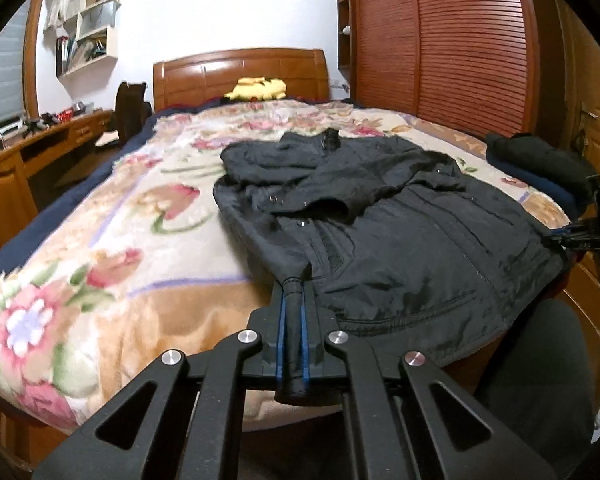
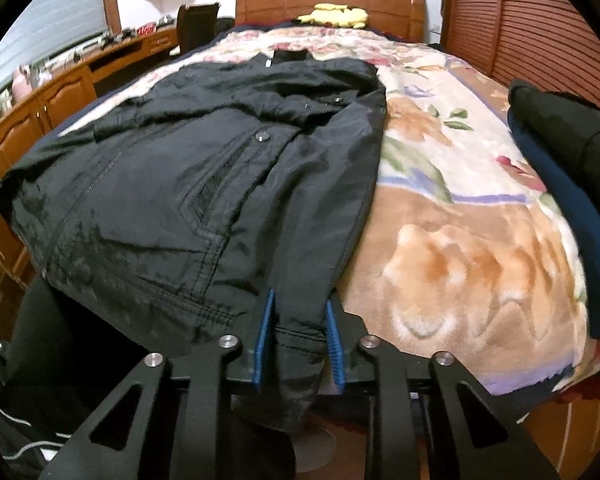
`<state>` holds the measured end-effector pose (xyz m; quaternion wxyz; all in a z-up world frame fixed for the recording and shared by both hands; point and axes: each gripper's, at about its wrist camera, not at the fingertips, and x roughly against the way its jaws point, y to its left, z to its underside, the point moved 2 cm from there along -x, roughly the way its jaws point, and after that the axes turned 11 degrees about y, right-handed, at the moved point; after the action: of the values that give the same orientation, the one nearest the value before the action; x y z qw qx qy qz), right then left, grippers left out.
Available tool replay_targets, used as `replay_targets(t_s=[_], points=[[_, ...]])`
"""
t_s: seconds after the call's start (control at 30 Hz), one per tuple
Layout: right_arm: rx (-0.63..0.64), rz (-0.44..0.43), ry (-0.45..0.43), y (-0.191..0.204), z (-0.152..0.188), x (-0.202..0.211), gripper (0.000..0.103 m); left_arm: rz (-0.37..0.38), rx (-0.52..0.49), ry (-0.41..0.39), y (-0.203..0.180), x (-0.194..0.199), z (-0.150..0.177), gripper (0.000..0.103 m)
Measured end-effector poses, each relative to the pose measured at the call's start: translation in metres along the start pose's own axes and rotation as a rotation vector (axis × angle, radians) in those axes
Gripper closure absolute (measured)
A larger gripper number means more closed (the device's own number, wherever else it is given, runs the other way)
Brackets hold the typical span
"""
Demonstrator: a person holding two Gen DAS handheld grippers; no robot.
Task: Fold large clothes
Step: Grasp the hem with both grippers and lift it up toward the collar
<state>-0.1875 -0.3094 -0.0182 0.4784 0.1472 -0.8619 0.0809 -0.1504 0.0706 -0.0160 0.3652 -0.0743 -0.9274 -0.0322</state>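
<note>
We see the black padded nylon jacket (image 2: 188,168) lying flat on the floral plush blanket (image 1: 112,240) of the bed, with its collar toward the wooden headboard (image 1: 240,72) and its hem at the near edge, just in front of both tongs. So its long axis runs away from us, from hem to collar, and the fold will probably go along this line.

Each hand takes the hem corner on its own side. The left gripper (image 1: 294,300) is clenched on its corner: the fabric is rolled into a thin tight strip between the blue pads (image 1: 282,320). The right gripper (image 2: 298,320) has the other corner between its pads (image 2: 334,344); the pads stand a little apart with the thick hem filling the gap, and we judge they press on it, although the contact is not fully clear.

Both tongs point forward and down toward the bed. In the left view the right gripper shows at the far right edge, well apart. We judge that both corners are now ready to be lifted toward the collar together.
</note>
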Motion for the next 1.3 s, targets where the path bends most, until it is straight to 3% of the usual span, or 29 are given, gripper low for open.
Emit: replay_targets(t_s=[0.33,0.67,1.3], points=[[-0.012,0.038,-0.234,0.003,-0.027,0.065,0.087,0.024,0.019,-0.126,0.01,0.037,-0.052,0.097],[0.014,0.07,-0.336,0.008,-0.055,0.117,0.088,0.019,0.004,-0.186,0.011,0.056,-0.077,0.097],[0.007,0.041,-0.496,0.007,-0.049,0.199,0.089,0.015,-0.048,-0.344,0.009,0.148,-0.129,0.097]])
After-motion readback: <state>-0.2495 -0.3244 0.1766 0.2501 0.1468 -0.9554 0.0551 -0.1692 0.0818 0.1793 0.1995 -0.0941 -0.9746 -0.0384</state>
